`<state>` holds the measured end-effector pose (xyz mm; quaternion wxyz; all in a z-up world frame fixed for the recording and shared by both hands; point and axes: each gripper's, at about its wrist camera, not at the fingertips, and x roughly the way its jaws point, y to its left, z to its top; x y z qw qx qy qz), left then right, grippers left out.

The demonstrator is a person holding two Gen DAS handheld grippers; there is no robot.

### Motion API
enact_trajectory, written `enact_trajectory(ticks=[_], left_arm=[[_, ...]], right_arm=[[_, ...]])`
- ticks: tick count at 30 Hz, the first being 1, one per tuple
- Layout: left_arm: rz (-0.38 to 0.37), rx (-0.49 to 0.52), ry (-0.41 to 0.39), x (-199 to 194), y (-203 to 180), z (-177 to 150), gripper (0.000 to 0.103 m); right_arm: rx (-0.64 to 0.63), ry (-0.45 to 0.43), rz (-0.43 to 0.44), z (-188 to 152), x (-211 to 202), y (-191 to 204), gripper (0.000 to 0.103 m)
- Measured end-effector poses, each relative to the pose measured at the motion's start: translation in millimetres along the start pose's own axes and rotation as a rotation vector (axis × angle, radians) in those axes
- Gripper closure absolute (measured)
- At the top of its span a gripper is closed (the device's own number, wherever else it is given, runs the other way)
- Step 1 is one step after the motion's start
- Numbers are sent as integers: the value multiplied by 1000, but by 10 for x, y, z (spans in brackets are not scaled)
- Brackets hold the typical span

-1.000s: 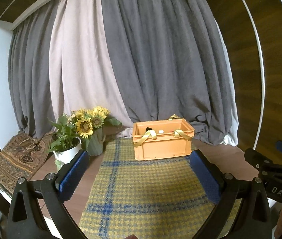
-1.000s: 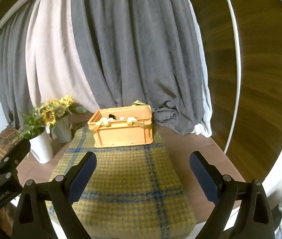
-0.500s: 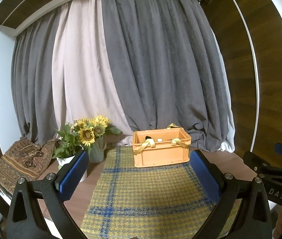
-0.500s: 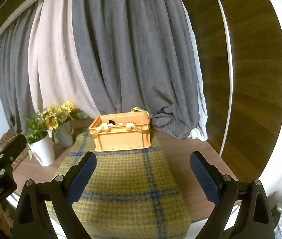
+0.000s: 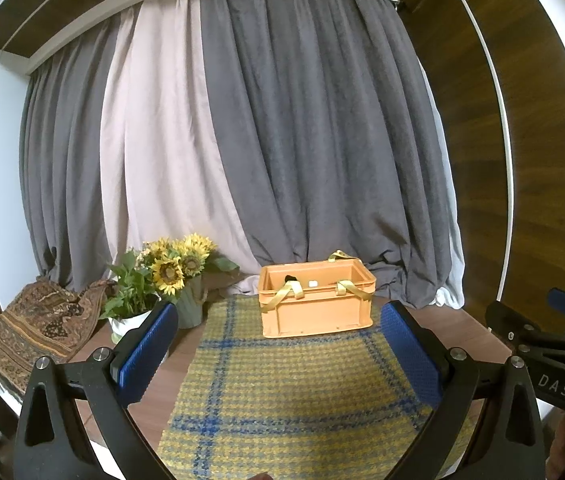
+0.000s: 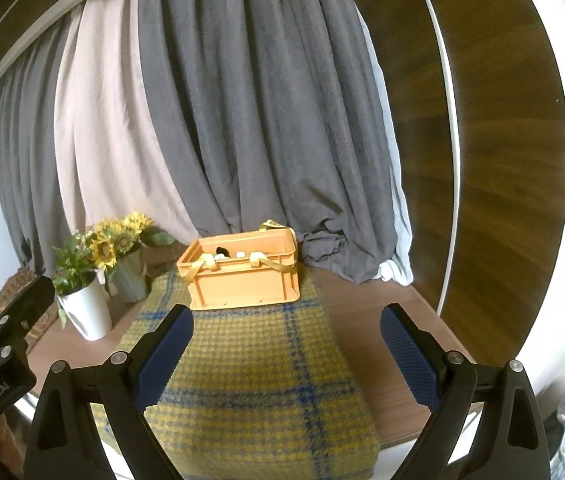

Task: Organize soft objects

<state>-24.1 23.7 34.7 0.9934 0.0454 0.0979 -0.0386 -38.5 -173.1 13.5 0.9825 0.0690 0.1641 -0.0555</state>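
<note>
One orange crate [image 5: 316, 300], two yellow straps [image 5: 288, 295], two flower pots [image 5: 132, 322].

both tongs are held level, side by side, pointing forward. the left tongs [image 5: 278, 354] have blue-padded fingers spread wide with nothing between them. the right tongs [image 6: 286, 354] are likewise spread wide and empty.

Both wrist cameras sit side by side at the near worktop [image 5: 186, 356] edge, facing the far curtains [image 5: 282, 140], sharing the orange crate [image 5: 316, 300] and plaid cloth [image 6: 250, 364].
</note>
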Motion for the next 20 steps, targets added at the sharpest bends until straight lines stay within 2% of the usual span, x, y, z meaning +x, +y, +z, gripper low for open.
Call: enact_trajectory(ticks=[20], left_arm=[[0,2,6,-16,-31,13,0]], right_arm=[[-4,-2,-10,-8,-7,-6,7]])
